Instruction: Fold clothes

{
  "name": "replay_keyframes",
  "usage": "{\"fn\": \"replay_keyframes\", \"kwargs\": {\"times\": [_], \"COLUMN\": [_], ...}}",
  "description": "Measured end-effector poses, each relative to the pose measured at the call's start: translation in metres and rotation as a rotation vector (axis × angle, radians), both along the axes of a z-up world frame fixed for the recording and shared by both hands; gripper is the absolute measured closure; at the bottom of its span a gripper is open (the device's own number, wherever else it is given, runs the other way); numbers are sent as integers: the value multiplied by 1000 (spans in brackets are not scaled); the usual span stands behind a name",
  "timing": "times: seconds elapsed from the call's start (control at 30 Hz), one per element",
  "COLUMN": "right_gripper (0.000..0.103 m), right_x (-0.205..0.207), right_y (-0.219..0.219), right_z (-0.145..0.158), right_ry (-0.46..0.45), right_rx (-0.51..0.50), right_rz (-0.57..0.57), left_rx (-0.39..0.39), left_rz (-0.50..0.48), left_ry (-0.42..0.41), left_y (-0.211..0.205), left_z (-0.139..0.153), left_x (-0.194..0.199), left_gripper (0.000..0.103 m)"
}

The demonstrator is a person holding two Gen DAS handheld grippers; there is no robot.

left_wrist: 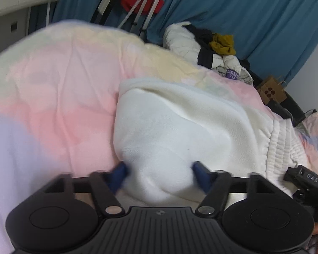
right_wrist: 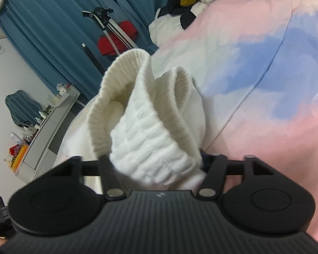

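A bed with a pastel pink, blue and cream duvet [left_wrist: 59, 89] fills the room in front of teal curtains [left_wrist: 254, 10]. One white knit sweater [left_wrist: 180, 122] lies on it, partly lifted. The left gripper [left_wrist: 159, 171] pinches the plain body fabric between its blue pads; the right gripper [right_wrist: 156, 160] clamps a bunched ribbed hem. Both grip the sweater, so the step looks like carrying a fold across; next the held edges need laying flat and aligned. One heap of unfolded clothes [left_wrist: 212, 44] waits near the curtains.
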State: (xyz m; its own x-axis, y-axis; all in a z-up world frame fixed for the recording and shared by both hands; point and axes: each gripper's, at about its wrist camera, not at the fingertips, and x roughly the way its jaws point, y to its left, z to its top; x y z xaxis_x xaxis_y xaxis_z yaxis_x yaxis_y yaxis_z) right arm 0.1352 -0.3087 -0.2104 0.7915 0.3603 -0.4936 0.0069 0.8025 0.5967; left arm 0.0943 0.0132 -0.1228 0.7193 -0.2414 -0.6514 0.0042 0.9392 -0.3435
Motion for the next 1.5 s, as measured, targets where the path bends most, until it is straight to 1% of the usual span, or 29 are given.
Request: {"fn": "replay_keyframes", "kwargs": {"times": [0.03, 0.13, 0.23, 0.37, 0.43, 0.57, 0.67, 0.8, 0.87, 0.97, 1.03, 1.07, 1.1, 1.13, 1.17, 1.2, 1.23, 1.27, 1.3, 1.33, 1.37, 1.43, 1.5], "right_gripper": [54, 59, 61, 62, 62, 62, 62, 62, 62, 62, 62, 62, 62, 62, 62, 62, 61, 61, 59, 59, 58, 57, 54], "right_x": [-4, -17, -27, -39, -45, -59, -70, -82, -88, -94, -96, -95, -93, -89, -84, -77, -70, -65, -65, -64, -63, -62, -66], "right_y": [2, 8, 4, -18, -34, -77, -118, -178, -207, -248, -272, -280, -286, -290, -294, -297, -301, -304, -307, -309, -311, -309, -309], "right_z": [5, 24, 44, 69, 82, 109, 125, 129, 122, 99, 76, 63, 48, 30, 12, -7, -26, -42, -50, -57, -62, -56, -51], "right_ry": [-10, -58, -109, -155, -168, -219, -253, -281, -296, -323, -336, -329, -318, -292, -253, -179, -97, -36, -29, -21, -14, -2, 15], "right_rx": [-14, -37, -16, 39, 61, 62, 66, 74, 77, 86, 105, 94, 84, 74, 68, 72, 78, 88, 108, 128, 144, 140, 179], "right_rz": [-2, -8, -6, -37, -61, -118, -182, -291, -351, -431, -492, -528, -564, -599, -632, -656, -670, -678, -679, -681, -683, -686, -705], "left_rx": [14, 44, 55, 69, 76, 91, 76, 76, 79, 64, 59, 62, 85, 111, 136, 160, 184, 208, 214, 209, 202, 202, 218], "left_rz": [1, -6, -34, -71, -90, -127, -192, -281, -329, -405, -455, -484, -506, -526, -540, -553, -553, -552, -552, -549, -546, -551, -568], "left_ry": [-18, -74, -123, -188, -220, -285, -314, -343, -349, -346, -368, -387, -380, -368, -326, -279, -250, -224, -233, -249, -245, -232, -218], "left_y": [-2, -16, -41, -75, -92, -126, -178, -256, -296, -352, -387, -404, -418, -432, -443, -455, -463, -470, -474, -475, -477, -479, -476], "left_z": [5, 26, 51, 85, 101, 135, 150, 156, 153, 133, 111, 96, 76, 56, 35, 14, -5, -23, -32, -36, -35, -30, -20], "left_x": [-3, -9, -9, -10, -10, -11, 9, 39, 54, 79, 93, 97, 103, 109, 115, 122, 126, 129, 129, 128, 129, 131, 132], "left_gripper": [58, 69, 72, 73, 73, 73, 73, 73, 73, 73, 73, 72, 72, 72, 72, 72, 70, 69, 67, 67, 67, 64, 61]}}
